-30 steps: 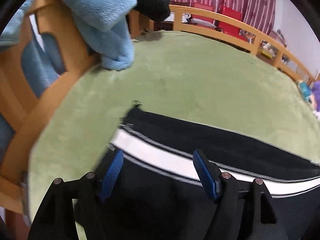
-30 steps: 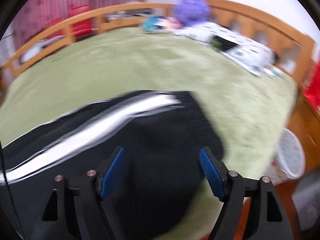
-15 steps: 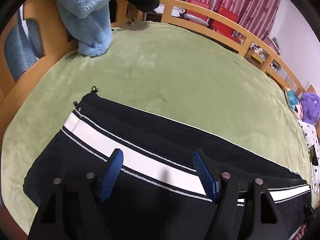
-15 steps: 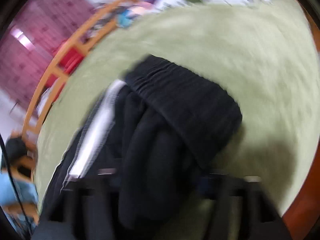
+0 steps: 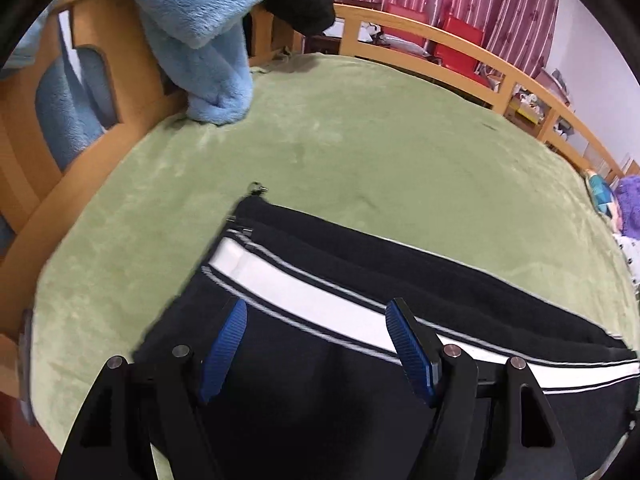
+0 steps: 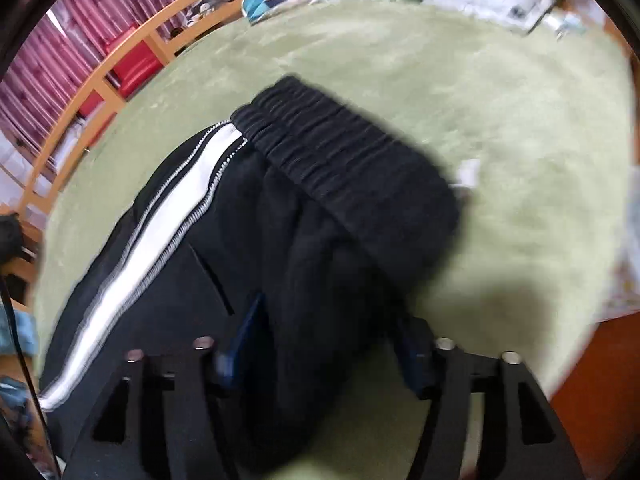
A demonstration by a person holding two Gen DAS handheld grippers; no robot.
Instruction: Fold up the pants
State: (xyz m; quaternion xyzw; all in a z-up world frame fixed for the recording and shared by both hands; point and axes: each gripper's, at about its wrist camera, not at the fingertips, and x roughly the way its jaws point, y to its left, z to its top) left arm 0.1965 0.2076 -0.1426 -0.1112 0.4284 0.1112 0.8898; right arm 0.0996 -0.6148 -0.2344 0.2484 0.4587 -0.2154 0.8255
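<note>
the left gripper [image 5: 316, 344] points forward and down, its blue-padded jaws spread wide. the right gripper [image 6: 324, 344] is likewise parted, blurred.

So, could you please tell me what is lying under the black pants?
The black pants lie on the green blanket, which shows on all sides of them. Whatever sits directly beneath the fabric is covered and cannot be seen.

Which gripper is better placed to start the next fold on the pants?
Probably right. The right gripper has bunched black fabric of the pants between its open fingers, near the waistband. The left gripper is open over flat fabric by the white stripe, nothing gathered to pinch.
</note>
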